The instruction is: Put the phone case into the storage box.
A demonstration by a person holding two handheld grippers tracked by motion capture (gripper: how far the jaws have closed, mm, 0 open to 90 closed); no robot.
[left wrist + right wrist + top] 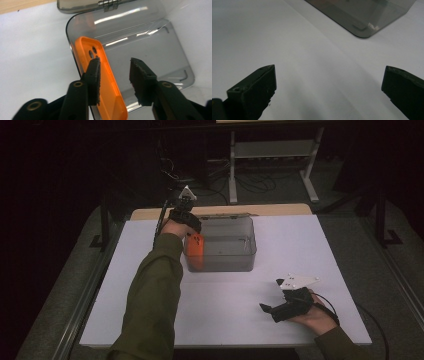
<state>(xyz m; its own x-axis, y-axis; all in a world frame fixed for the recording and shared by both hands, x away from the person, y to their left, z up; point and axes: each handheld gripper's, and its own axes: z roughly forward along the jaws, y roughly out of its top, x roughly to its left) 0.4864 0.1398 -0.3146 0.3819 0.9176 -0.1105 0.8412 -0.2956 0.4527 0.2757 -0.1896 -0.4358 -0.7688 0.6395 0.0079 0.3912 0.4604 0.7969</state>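
Claw on the left (pixel 113 75) hangs over the smoky clear box (pixel 160 47), jaws parted and gripping nothing; just beside its left jaw an orange phone case (pixel 110 87) stands on edge against the box wall. Right claw (pixel 329 90) rests wide open and empty above the white bench (pixel 287 37), well apart from the box

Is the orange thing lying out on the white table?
No, the orange phone case leans inside the clear grey box, against its wall.
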